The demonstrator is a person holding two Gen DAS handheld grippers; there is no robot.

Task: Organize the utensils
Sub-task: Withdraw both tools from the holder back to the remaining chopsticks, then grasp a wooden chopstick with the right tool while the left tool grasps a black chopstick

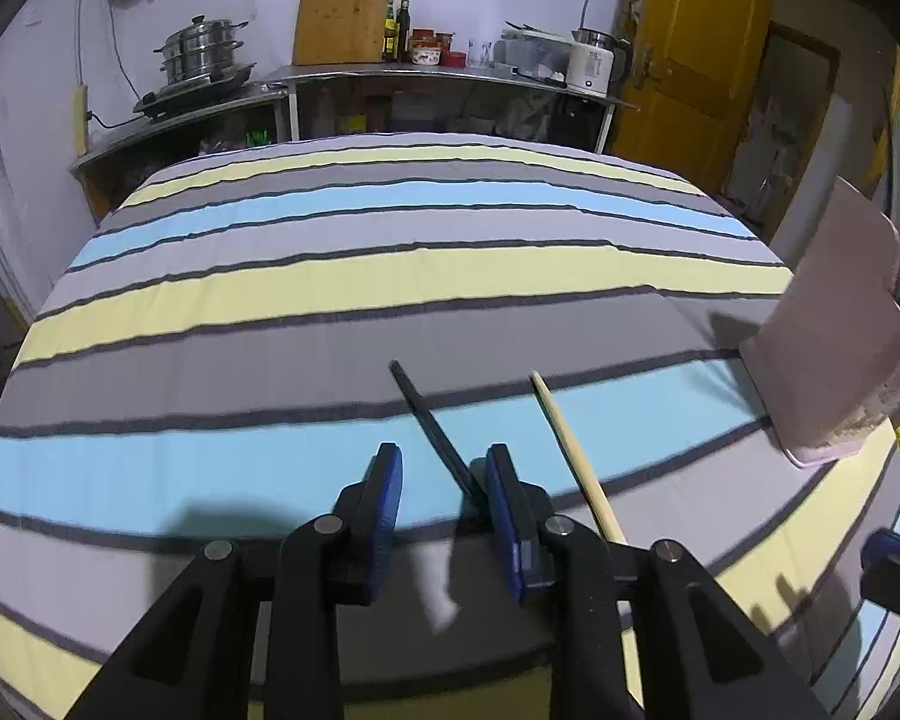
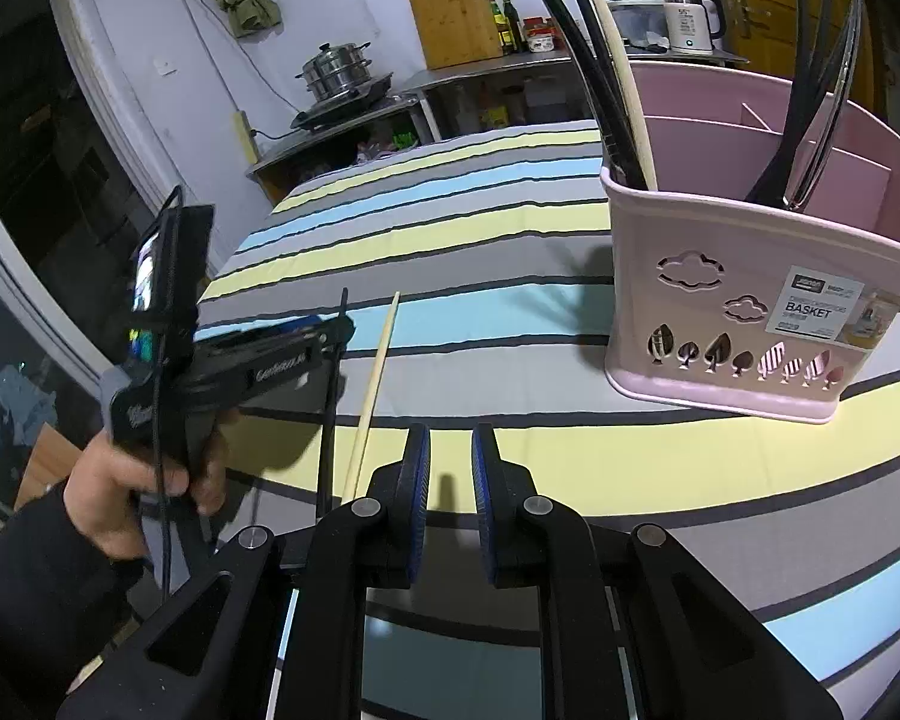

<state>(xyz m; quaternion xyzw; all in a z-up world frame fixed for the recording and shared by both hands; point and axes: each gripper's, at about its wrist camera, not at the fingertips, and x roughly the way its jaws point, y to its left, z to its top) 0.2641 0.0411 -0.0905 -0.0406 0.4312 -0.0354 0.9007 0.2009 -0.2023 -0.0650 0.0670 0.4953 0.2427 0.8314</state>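
A black chopstick (image 1: 429,417) and a pale wooden chopstick (image 1: 573,456) lie side by side on the striped cloth. My left gripper (image 1: 444,468) is open low over the cloth, its right pad touching the black chopstick. In the right wrist view the left gripper (image 2: 324,333) sits at the black chopstick (image 2: 330,420), with the wooden chopstick (image 2: 375,384) beside it. My right gripper (image 2: 450,462) is open and empty, hovering near the cloth. A pink utensil basket (image 2: 750,276) stands at the right, holding chopsticks and dark utensils; it also shows in the left wrist view (image 1: 834,324).
The striped cloth (image 1: 390,276) covers the whole table. Behind it a steel counter (image 1: 426,75) holds a steamer pot (image 1: 201,51), cutting board, bottles and a kettle. A yellow door (image 1: 696,48) is at the back right.
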